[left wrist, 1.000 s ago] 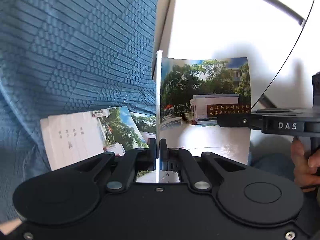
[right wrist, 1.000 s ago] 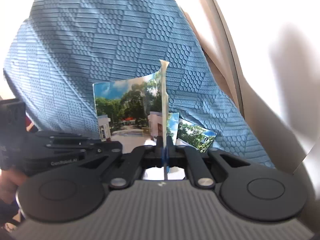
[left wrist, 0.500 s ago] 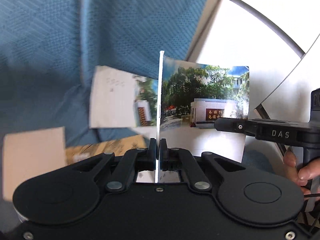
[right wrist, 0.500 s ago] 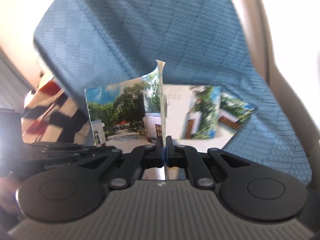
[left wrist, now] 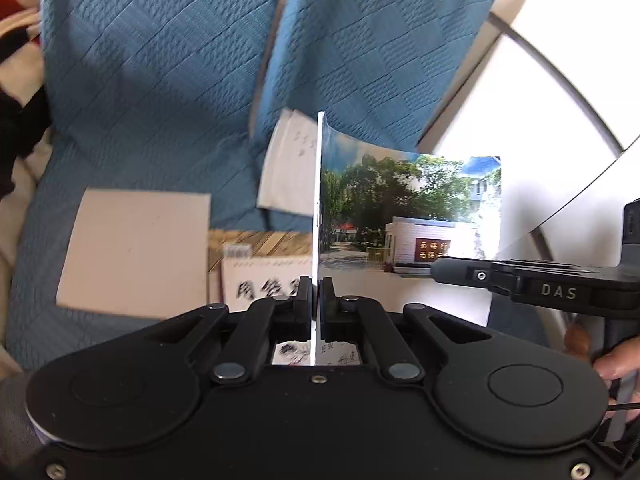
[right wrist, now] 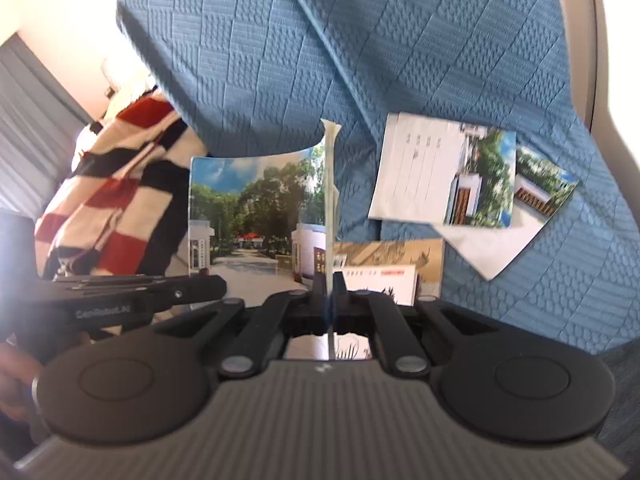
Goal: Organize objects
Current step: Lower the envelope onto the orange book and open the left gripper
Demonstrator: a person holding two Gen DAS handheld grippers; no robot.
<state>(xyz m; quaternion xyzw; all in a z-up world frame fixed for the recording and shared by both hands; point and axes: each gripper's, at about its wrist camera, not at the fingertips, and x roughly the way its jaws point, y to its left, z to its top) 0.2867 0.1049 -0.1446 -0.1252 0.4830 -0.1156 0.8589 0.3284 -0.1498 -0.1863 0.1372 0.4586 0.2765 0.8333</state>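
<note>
A photo card (left wrist: 408,216) showing trees and a white gatehouse is held upright above the blue quilted cover (left wrist: 160,80). My left gripper (left wrist: 316,292) is shut on one edge of it. The right gripper (left wrist: 436,270) comes in from the right side and pinches the same card. In the right wrist view the card (right wrist: 256,216) bends slightly; my right gripper (right wrist: 330,288) is shut on its edge, and the left gripper (right wrist: 216,288) clamps its lower left part. Below lie a beige card (left wrist: 136,252), a wood-patterned card (left wrist: 264,268) with calligraphy, and overlapping photo cards (right wrist: 440,176).
A red, white and black striped cloth (right wrist: 116,196) lies at the cover's left edge. Another photo card (right wrist: 536,196) pokes out from under the pile at the right. A person's fingers (left wrist: 612,364) grip the right handle. A pale frame and white floor (left wrist: 540,100) border the cover.
Both grippers have carried the photo card up and across the cover. The beige and wood-patterned cards have come into view below, and the striped cloth now shows on the left.
</note>
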